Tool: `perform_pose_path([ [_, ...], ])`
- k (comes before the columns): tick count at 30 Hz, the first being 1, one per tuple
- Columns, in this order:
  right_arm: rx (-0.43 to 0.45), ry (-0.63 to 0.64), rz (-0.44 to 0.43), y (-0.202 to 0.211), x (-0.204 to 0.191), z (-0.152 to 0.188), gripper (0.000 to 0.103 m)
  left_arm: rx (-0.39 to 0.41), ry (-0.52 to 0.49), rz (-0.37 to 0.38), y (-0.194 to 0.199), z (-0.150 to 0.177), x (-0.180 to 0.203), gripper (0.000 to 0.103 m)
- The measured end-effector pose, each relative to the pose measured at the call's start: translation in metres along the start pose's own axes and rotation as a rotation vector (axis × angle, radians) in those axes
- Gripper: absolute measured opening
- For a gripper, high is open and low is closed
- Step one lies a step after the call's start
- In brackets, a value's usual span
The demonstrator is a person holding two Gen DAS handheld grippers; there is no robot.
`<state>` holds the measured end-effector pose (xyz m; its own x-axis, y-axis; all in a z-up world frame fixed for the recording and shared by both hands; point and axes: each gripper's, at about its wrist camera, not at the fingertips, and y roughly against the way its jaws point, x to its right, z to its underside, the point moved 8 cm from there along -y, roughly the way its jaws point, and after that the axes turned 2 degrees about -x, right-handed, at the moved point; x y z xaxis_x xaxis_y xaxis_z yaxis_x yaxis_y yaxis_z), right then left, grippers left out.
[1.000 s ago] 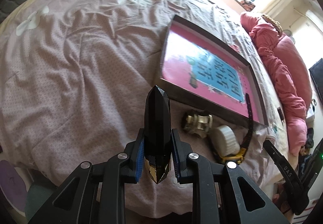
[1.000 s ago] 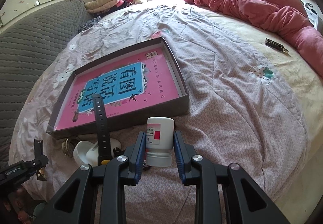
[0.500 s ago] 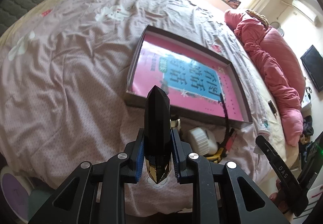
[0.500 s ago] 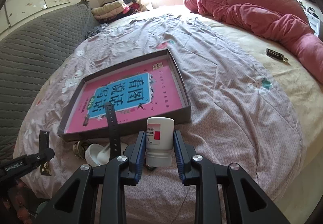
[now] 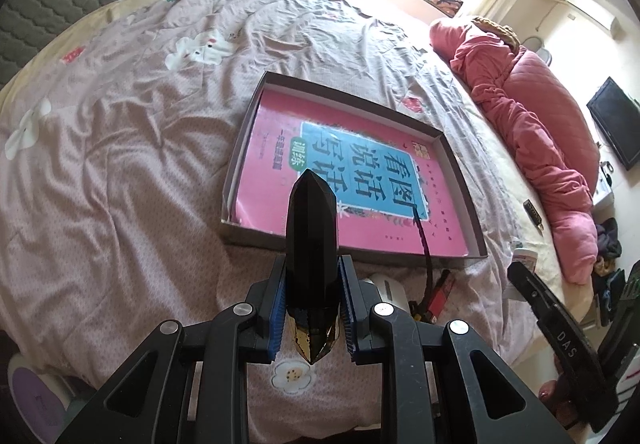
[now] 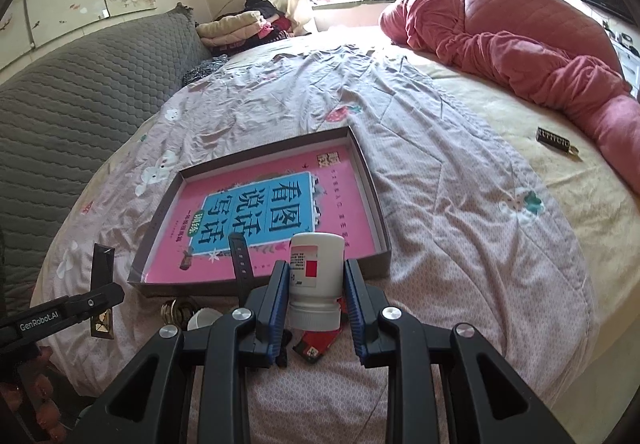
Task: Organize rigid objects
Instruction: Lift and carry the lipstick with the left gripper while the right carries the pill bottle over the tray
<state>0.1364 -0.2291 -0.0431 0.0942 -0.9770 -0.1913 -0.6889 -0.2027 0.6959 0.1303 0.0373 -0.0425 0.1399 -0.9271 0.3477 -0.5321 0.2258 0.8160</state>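
Above one tray [image 5: 460, 163], left tongs [image 5: 312, 308] clamp one black crystal [image 5: 312, 240], right tongs [image 6: 316, 298] one white bottle [image 6: 316, 272].

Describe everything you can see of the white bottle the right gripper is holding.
The white bottle is a small, smooth, plastic-looking pill bottle, clamped between the right gripper's blue pads. It is held cap toward the camera, base pointing out toward the shallow box on the bed. A printed label with small text and a red square wraps its side. It is lifted clear of the bedspread; only the pads touch it.
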Motion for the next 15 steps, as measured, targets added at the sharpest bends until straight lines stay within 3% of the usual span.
perform_pose_path([
  [15,0.016,0.047,0.009,-0.008,-0.011,-0.034,0.028,-0.002,-0.023,0.003,-0.012,-0.021,0.009,0.024],
])
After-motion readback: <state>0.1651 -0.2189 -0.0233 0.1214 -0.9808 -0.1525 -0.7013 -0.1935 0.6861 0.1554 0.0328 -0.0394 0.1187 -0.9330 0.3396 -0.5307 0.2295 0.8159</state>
